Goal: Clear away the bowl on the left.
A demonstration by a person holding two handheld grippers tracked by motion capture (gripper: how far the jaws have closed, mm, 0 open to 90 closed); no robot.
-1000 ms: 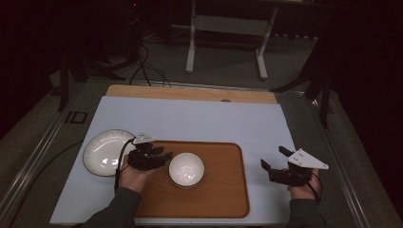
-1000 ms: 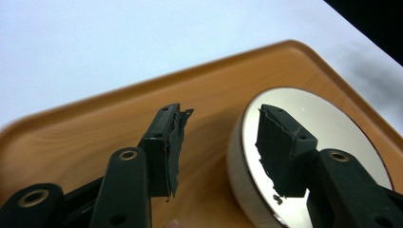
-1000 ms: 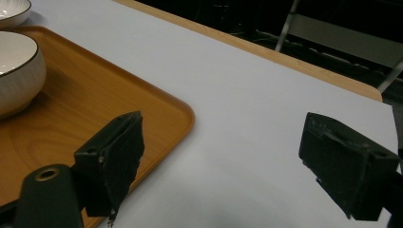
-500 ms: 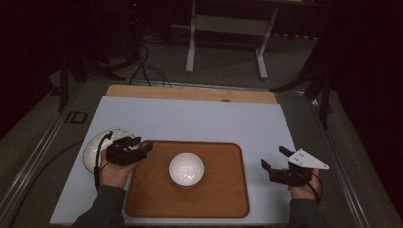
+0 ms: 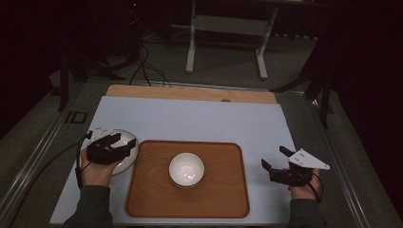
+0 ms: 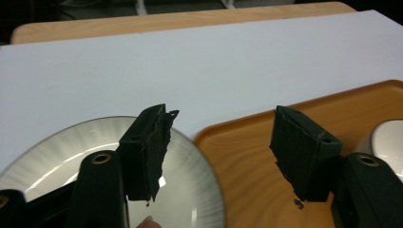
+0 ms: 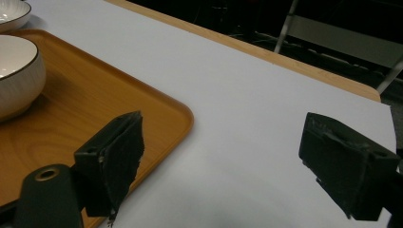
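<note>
Left tool (image 5: 119, 142): jaws spread wide, nothing between them. They have just been opening, and over the last second the tool has travelled from the white bowl (image 5: 187, 169) leftward to a position above the white plate (image 5: 127, 156). In the left gripper view the plate (image 6: 190, 190) lies directly beneath the jaws, with the rim of the wooden tray (image 6: 223, 137) just beside it. No pad contacts either item.

Assessment: the bowl has been let go and stands upright near the middle of the tray (image 5: 228, 199). Its placement appears finished. The plate, resting on the desk (image 5: 199, 118) and just beside the tray's left edge, is probably the next item to be handled.

Left hand (image 5: 95, 168): forearm enters from the bottom edge, hand held over the near side of the plate, tool pointing forward and to the right, roughly level.

Right tool (image 5: 275, 159): jaws spread, empty. It has held its position throughout. The right gripper view shows bare desk surface between the jaws, with the tray corner (image 7: 180, 114) and bowl (image 7: 19, 76) off to one side.

Right hand (image 5: 304, 183): parked on the desk to the right of the tray, well apart from the bowl, tool pointing forward and to the left.
</note>
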